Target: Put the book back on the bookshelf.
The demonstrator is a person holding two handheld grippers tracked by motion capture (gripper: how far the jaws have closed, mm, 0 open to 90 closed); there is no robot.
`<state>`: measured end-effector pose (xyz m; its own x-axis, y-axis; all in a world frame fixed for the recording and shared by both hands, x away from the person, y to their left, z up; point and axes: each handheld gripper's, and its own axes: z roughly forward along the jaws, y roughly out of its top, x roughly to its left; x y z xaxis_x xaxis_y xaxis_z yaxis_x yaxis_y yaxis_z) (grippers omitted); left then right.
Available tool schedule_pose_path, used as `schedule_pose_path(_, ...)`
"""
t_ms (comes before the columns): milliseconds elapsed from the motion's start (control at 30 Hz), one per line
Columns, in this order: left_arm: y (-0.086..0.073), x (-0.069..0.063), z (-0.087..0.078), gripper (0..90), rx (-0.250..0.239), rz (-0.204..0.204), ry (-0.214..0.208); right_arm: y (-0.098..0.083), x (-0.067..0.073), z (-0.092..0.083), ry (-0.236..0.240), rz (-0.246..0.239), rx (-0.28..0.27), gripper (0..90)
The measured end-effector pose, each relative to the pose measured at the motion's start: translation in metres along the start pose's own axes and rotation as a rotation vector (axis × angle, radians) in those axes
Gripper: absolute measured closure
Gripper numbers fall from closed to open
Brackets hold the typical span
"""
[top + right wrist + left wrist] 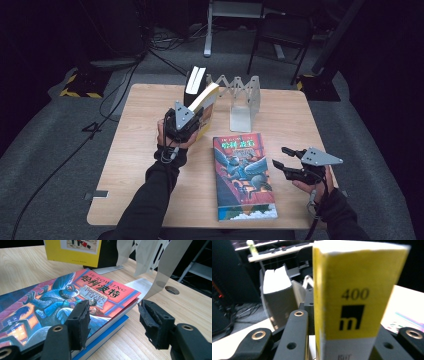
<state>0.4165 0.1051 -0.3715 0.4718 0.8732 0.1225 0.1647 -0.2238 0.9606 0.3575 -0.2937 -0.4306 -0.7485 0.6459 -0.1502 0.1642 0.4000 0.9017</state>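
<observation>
While my left fingers [337, 350] pinch the yellow book [206, 104] upright beside the far rack [245, 102], my right fingers [113, 322] stand spread by the illustrated book [242, 172], unshelved on the bench [145, 130].

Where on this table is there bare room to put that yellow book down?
Bare wood lies left of the left gripper to the table edge, and right of the rack along the far right side. The middle is crowded: yellow book, flat book, black book.

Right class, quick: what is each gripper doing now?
Left gripper: closed on the yellow book.
Right gripper: open, holding nothing.
</observation>
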Motion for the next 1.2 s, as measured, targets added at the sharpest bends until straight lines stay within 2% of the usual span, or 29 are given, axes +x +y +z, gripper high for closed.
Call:
schedule_pose_path(33, 0.0, 0.0, 0.0, 75.0, 0.0, 0.0, 0.0, 0.0, 0.0, 0.0, 0.0, 0.0, 0.0, 41.1)
schedule_pose_path(133, -0.008, 0.001, 0.007, 75.1, 0.007, -0.035, 0.051, -0.001, 0.0, 0.001, 0.0, -0.001, 0.009, 41.1)
schedule_pose_path(200, -0.014, 0.003, 0.012, 75.1, 0.003, -0.082, 0.077, -0.001, 0.001, 0.001, 0.001, -0.007, 0.009, 41.1)
schedule_pose_path(267, -0.018, 0.001, 0.016, 75.0, -0.004, -0.11, 0.101, -0.001, 0.001, 0.002, 0.003, -0.008, 0.011, 41.1)
schedule_pose_path(400, -0.025, -0.008, 0.025, 75.0, -0.007, -0.091, 0.169, -0.001, 0.002, 0.002, 0.001, -0.013, 0.012, 41.1)
schedule_pose_path(500, -0.028, -0.01, 0.029, 75.0, -0.03, -0.13, 0.204, -0.001, 0.002, 0.002, 0.003, -0.017, 0.015, 41.1)
schedule_pose_path(700, -0.024, -0.007, 0.037, 74.9, -0.038, -0.133, 0.203, -0.002, 0.001, 0.002, 0.007, -0.016, 0.014, 41.4)
schedule_pose_path(867, -0.024, -0.01, 0.047, 74.8, -0.041, -0.123, 0.233, -0.002, 0.002, 0.004, 0.01, -0.02, 0.024, 41.4)
schedule_pose_path(1033, -0.027, -0.011, 0.05, 73.4, -0.041, -0.121, 0.254, -0.002, 0.003, 0.005, 0.014, -0.023, 0.027, 41.0)
schedule_pose_path(1133, -0.034, -0.014, 0.05, 68.0, -0.004, -0.125, 0.27, -0.003, 0.003, 0.005, 0.014, -0.022, 0.035, 41.0)
schedule_pose_path(1200, -0.039, -0.015, 0.049, 64.7, 0.005, -0.123, 0.274, -0.003, 0.003, 0.004, 0.015, -0.024, 0.037, 41.0)
